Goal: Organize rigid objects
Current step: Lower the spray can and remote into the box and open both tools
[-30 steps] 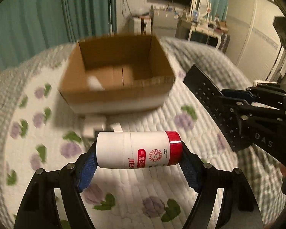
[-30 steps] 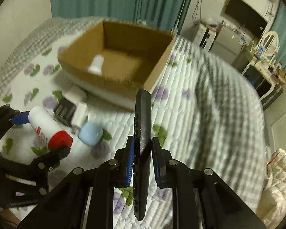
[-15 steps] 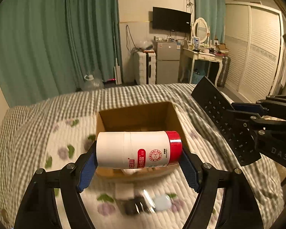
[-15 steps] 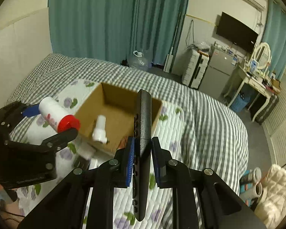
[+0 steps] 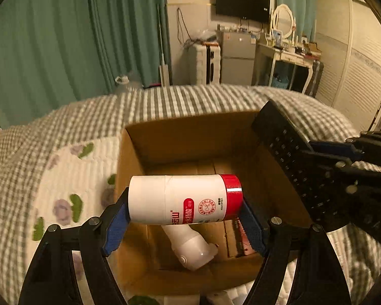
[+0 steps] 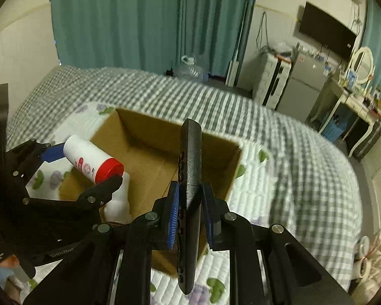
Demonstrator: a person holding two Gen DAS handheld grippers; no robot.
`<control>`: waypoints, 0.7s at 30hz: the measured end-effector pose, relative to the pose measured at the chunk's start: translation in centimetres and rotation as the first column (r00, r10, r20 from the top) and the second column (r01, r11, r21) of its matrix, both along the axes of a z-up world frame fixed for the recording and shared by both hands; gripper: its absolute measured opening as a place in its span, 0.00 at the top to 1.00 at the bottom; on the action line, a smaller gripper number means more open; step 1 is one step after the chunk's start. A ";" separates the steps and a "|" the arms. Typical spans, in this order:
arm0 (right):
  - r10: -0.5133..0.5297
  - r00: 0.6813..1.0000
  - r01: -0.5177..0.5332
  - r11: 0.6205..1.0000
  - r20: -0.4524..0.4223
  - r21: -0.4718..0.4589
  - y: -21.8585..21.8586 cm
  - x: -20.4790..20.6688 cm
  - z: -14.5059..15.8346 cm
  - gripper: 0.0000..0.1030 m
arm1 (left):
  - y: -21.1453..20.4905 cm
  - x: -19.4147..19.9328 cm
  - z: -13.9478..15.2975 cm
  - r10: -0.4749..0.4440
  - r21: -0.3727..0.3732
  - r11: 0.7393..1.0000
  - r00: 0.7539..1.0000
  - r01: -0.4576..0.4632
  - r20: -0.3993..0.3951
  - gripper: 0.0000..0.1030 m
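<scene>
While both hands hang over the open cardboard box (image 5: pixel 190 139) on the bed (image 6: pixel 279 139), each tool carries one item ready for sorting. Above the box's near half, the left gripper (image 5: pixel 184 209) has its blue-padded fingers (image 5: pixel 114 222) clamped on the two ends of a white bottle with a red cap (image 5: pixel 184 198), which lies crosswise between them, a hold that keeps the round body from rolling free. To the right of the box's centre, the right gripper (image 6: pixel 189 211) is pinched shut on the flat faces of a black remote control (image 6: pixel 190 193), held on edge with its tip over the box's opening, so the slim body can slide in lengthwise. Inside the box, on its floor, a white plastic bottle (image 5: pixel 190 249) already lies on its side beside a red-edged flat item against the right wall; what that item is cannot be made out. Judging by the height of both loads above the box's rim, the drop has not yet begun, and releasing the capped bottle clear of the one below looks the tidier option.
</scene>
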State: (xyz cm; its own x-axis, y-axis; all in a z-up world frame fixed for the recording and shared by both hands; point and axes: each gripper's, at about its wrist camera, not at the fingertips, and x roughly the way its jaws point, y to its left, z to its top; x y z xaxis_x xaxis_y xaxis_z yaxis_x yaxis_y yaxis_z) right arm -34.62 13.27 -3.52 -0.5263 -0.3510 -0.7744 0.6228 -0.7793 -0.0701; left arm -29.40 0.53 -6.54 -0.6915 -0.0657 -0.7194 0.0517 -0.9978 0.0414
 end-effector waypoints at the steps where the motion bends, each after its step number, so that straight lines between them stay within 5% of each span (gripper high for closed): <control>1: 0.001 1.000 -0.001 1.000 0.013 0.006 -0.3 -0.6 -1.0 0.84 | 0.0 -0.4 -0.6 -0.005 -0.008 1.000 1.000 0.005 0.007 0.23; 5: -0.005 0.999 0.004 1.000 0.041 0.006 -0.5 -1.5 -2.9 0.84 | 0.3 -1.0 -2.1 -0.022 -0.053 0.998 1.000 0.022 -0.005 0.23; 11: -0.038 0.999 0.040 0.998 0.039 -0.044 0.3 -2.2 -3.3 0.81 | 0.2 -0.8 -1.4 -0.039 -0.013 0.999 0.999 0.038 -0.008 0.21; 13: -0.042 0.999 0.042 0.998 0.002 -0.038 0.6 -1.7 -2.2 0.65 | 0.1 0.1 -0.2 -0.018 -0.035 0.999 0.999 0.016 -0.049 0.15; 17: -0.058 0.994 0.055 0.998 -0.097 -0.031 1.8 0.9 1.5 0.54 | -0.3 2.2 2.9 -0.005 -0.005 1.000 0.997 0.005 -0.081 0.15; 19: -0.077 0.990 0.073 0.997 -0.121 -0.035 2.6 2.4 3.1 0.36 | -0.6 3.6 4.5 0.009 0.007 1.000 0.995 -0.008 -0.096 0.14; 21: -0.081 0.986 0.078 0.997 -0.142 -0.030 3.2 3.9 4.5 0.29 | -0.6 5.5 6.5 0.011 0.001 1.000 0.993 -0.011 -0.119 0.14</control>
State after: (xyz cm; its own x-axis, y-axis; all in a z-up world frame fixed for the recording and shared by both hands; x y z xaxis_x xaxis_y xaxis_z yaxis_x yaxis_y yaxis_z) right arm -30.69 16.48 0.98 -0.6582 -0.3215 -0.6807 0.5437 -0.8285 -0.1344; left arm -23.94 -0.06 -0.08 -0.7713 -0.0731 -0.6322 0.0669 -0.9972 0.0337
